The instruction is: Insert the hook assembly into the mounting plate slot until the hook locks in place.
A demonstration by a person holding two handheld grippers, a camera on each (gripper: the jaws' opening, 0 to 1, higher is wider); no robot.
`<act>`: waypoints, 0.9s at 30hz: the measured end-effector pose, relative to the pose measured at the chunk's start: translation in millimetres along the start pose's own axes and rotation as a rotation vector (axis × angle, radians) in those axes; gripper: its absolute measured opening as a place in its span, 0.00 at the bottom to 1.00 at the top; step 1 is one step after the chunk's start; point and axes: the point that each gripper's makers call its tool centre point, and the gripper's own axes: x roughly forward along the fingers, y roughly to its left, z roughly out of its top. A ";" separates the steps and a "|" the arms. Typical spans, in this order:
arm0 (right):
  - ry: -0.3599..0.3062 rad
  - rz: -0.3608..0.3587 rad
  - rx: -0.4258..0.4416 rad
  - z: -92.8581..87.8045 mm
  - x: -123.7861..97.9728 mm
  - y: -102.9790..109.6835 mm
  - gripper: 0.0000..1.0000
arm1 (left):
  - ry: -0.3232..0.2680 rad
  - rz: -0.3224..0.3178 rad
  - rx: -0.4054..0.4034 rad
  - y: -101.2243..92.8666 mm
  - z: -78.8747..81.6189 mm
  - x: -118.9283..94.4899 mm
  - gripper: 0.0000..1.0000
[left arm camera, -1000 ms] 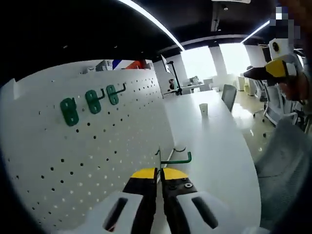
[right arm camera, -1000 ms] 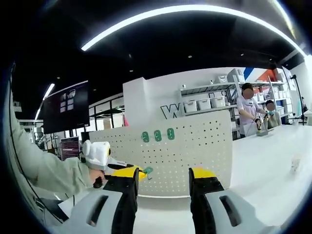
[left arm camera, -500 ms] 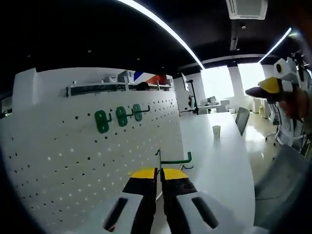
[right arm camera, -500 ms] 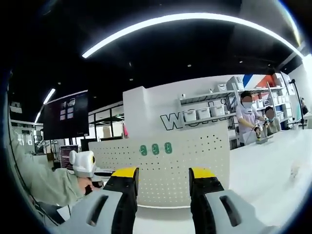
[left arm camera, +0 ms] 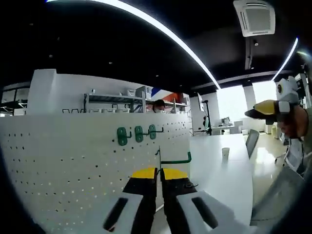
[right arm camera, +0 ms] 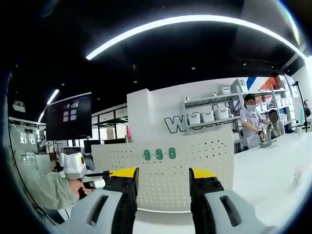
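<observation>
A: Left claw (left arm camera: 159,173)?
B: Jaws pinched on green hook (left arm camera: 173,160), sticking out ahead of tips, pegboard (left arm camera: 73,161) just beside.
A: Right claw (right arm camera: 163,174)?
B: Wide apart, holding nothing; pegboard w/ 3 green hooks (right arm camera: 159,154) straight ahead.

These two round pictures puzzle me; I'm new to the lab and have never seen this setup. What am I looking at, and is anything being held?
No robot here: a person holds a two-jaw gripper in each hand, and a fisheye camera rides on each, looking out along its jaws.

In the left gripper view, the left gripper has its yellow-tipped jaws shut on a green hook. Ahead stands a white pegboard on a white table, with three green hooks already mounted. A paper cup sits further along the table. The right gripper shows at the right edge.

In the right gripper view, the right gripper's jaws stand apart, holding nothing, and face the same pegboard from further back.
</observation>
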 end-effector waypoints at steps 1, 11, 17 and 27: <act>0.001 0.002 0.007 -0.2 0.3 0.3 0.40 | -0.029 0.009 -0.015 -0.2 4.8 -1.7 0.04; 0.002 0.029 0.002 0.7 3.1 8.2 0.40 | -0.116 0.006 -0.022 -16.8 30.0 -10.2 0.04; 0.003 0.038 0.004 1.2 4.0 11.2 0.40 | -0.144 -0.015 -0.021 -25.7 38.9 -10.7 0.04; -0.002 0.059 0.001 5.7 9.0 18.1 0.39 | -0.184 -0.039 -0.032 -35.1 52.9 -11.2 0.04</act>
